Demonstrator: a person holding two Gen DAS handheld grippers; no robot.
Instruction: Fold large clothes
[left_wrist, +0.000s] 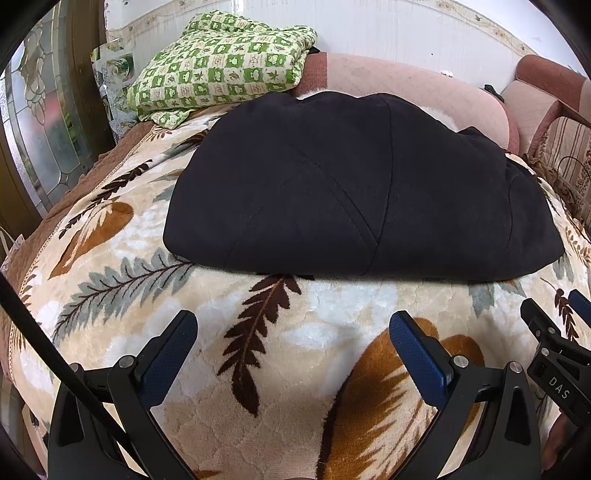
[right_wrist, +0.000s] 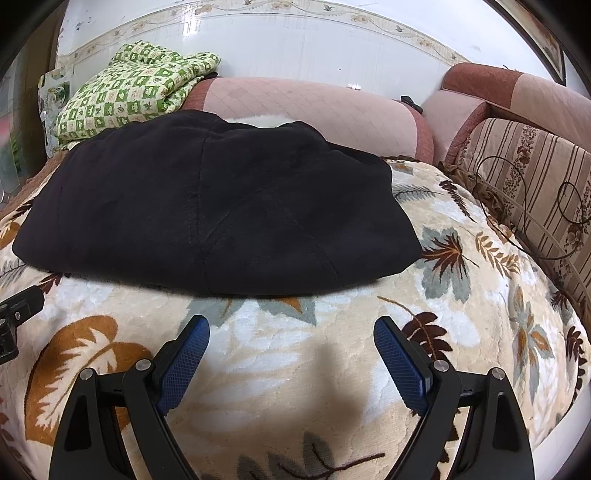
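A large black garment (left_wrist: 351, 192) lies folded into a flat bundle on a leaf-patterned blanket (left_wrist: 295, 350); the right wrist view shows the same black garment (right_wrist: 221, 206) on that blanket (right_wrist: 295, 350). My left gripper (left_wrist: 293, 323) hovers open over the blanket, a short way in front of the garment's near edge, holding nothing. My right gripper (right_wrist: 291, 330) is open too, just short of the same edge and empty. The right gripper's fingers (left_wrist: 546, 332) show at the right edge of the left wrist view.
A green checked quilt (left_wrist: 225, 66) is piled at the back left. Pink bolster cushions (right_wrist: 314, 110) line the white wall behind the garment. A striped cushion with a thin cable (right_wrist: 528, 192) lies along the right side. A glass door (left_wrist: 40, 122) stands at the left.
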